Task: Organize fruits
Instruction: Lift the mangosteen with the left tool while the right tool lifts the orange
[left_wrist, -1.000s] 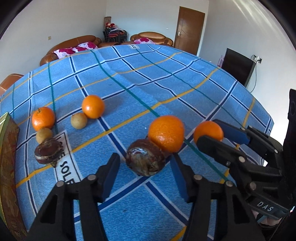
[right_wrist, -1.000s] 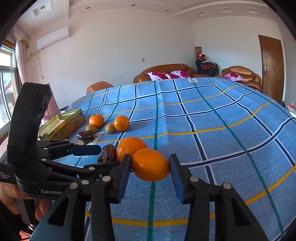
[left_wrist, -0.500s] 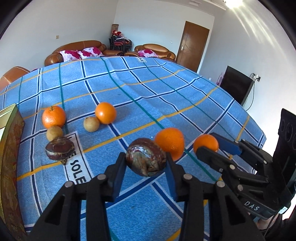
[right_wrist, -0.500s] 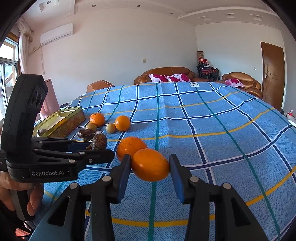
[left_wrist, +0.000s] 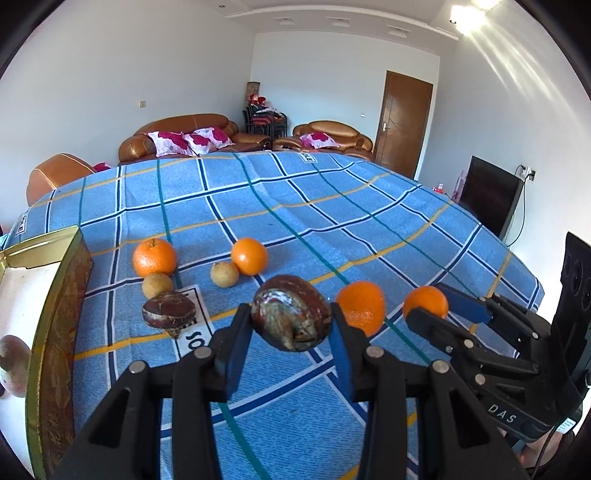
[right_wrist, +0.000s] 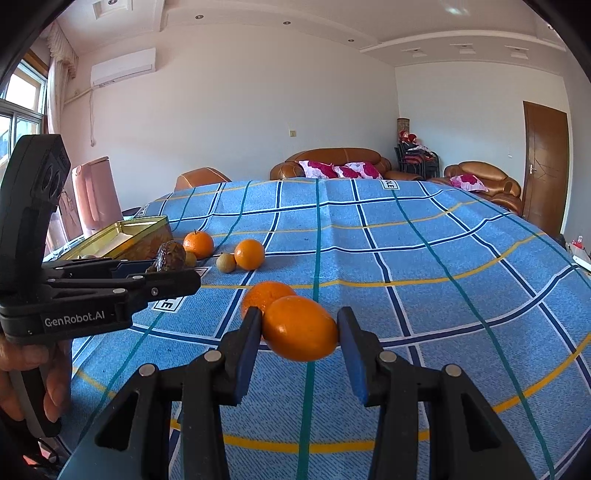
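Observation:
My left gripper is shut on a dark brown fruit and holds it above the blue checked cloth; it also shows in the right wrist view. My right gripper is shut on an orange, which also shows in the left wrist view. Another orange lies on the cloth between the two grippers. Two more oranges, two small yellow fruits and a second dark brown fruit lie at the left.
A gold tin box stands open at the left edge, with a fruit inside it. The blue checked cloth covers the table. Sofas stand behind and a dark screen at the right.
My left gripper closed on the dark brown fruit and lifted it off the cloth, moving left toward the tin box. My right gripper closed on its orange.

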